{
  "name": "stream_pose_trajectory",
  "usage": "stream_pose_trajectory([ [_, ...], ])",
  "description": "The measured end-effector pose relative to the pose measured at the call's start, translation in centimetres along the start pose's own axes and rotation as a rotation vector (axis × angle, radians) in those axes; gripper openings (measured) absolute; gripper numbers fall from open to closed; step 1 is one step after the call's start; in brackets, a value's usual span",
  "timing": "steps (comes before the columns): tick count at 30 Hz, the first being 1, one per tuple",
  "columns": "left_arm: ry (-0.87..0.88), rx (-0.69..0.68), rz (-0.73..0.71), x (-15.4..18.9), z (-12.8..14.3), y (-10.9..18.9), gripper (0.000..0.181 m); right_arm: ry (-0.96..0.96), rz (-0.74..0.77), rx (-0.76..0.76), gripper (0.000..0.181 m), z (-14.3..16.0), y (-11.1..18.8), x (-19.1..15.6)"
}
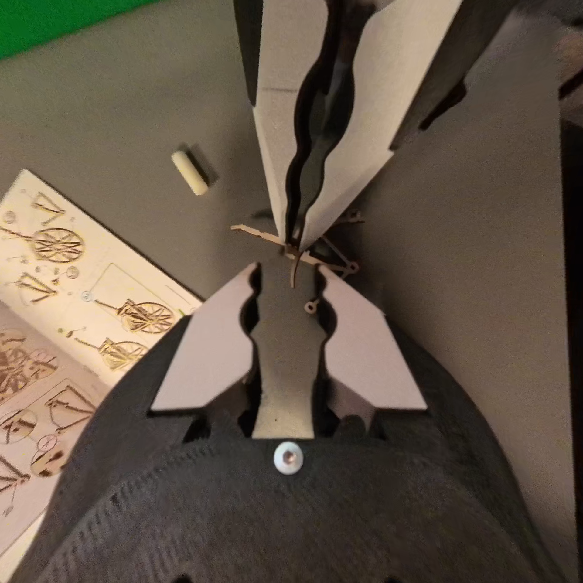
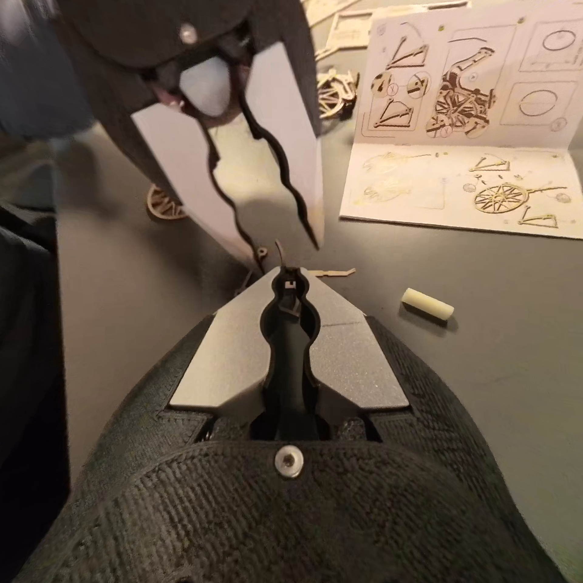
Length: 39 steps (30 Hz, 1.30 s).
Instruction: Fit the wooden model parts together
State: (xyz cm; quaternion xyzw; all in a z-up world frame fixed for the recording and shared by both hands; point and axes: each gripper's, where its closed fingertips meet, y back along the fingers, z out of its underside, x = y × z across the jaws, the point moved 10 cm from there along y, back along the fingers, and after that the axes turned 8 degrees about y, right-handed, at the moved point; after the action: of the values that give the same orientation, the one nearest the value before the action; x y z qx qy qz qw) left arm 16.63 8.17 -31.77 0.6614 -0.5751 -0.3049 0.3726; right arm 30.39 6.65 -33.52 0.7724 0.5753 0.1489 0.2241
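Note:
A thin wooden frame part is held just above the grey table [image 1: 126, 110]. It has a long flat strip [image 1: 252, 233], a curved sliver [image 1: 295, 271] and a small ring end [image 1: 310, 305]. In the left wrist view my right gripper [image 1: 293, 247] comes down from the top, shut on the part's middle. My left gripper [image 1: 287, 270] is open, and the sliver and ring stand between its fingers unpressed. In the right wrist view my right gripper [image 2: 290, 269] pinches the part, with the strip [image 2: 334, 273] sticking out right. The left gripper [image 2: 284, 250] is open above it.
A cream cylinder [image 1: 189, 173] [image 2: 427, 304] lies on the table. A folded instruction sheet [image 1: 94, 284] [image 2: 457, 157] lies beyond it. A loose wooden wheel [image 2: 164, 205] and a partly built model [image 2: 337, 94] sit farther back. A green surface [image 1: 47, 22] borders the table. My two grippers' fingertips are within a few centimetres of each other. The cream cylinder [image 1: 189, 173] is about 8 cm from both grippers' fingertips. Look for it in the right wrist view [image 2: 425, 302] too.

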Motion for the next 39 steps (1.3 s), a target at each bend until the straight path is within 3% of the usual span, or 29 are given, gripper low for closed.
stream_pose_trajectory([
  [2, -0.001, 0.102, -0.04, 0.1, 0.3, 1.1, 0.046, -0.098, -0.037, 0.047, 0.004, 0.0, 0.2, 0.4],
  [5, 0.047, 0.367, -0.047, 0.7, 1.6, 3.2, 0.029, -0.188, -0.091, 0.085, 0.003, 0.1, 0.1, 0.7],
  [7, 0.088, 0.439, 0.036, 1.4, 2.9, 3.8, 0.028, -0.221, -0.104, 0.086, 0.003, 0.2, 0.1, 1.0],
  [10, 0.041, 0.31, 0.121, 2.0, 4.2, 2.9, 0.024, -0.264, -0.153, 0.081, 0.003, 0.4, -0.1, 1.4],
  [16, -0.18, 0.214, -0.013, 2.4, 4.5, 1.4, 0.023, -0.272, -0.184, 0.017, 0.004, 0.6, -0.6, 2.0],
  [20, -0.206, 0.218, -0.017, 1.5, 4.9, 0.9, 0.02, -0.21, -0.146, 0.033, 0.003, 0.4, -0.1, 1.7],
  [28, -0.201, 0.24, 0.13, 0.0, 5.2, 0.5, 0.02, 0.068, -0.044, -0.009, 0.003, 0.2, 0.2, 0.2],
  [35, -0.203, 0.17, 0.183, -0.3, 4.2, 0.3, 0.009, 0.153, -0.046, -0.07, 0.004, 0.3, -0.2, -0.5],
  [39, -0.206, 0.206, 0.185, -0.2, 4.2, 0.0, 0.008, 0.147, -0.035, -0.092, 0.003, 0.3, -0.4, -0.4],
])
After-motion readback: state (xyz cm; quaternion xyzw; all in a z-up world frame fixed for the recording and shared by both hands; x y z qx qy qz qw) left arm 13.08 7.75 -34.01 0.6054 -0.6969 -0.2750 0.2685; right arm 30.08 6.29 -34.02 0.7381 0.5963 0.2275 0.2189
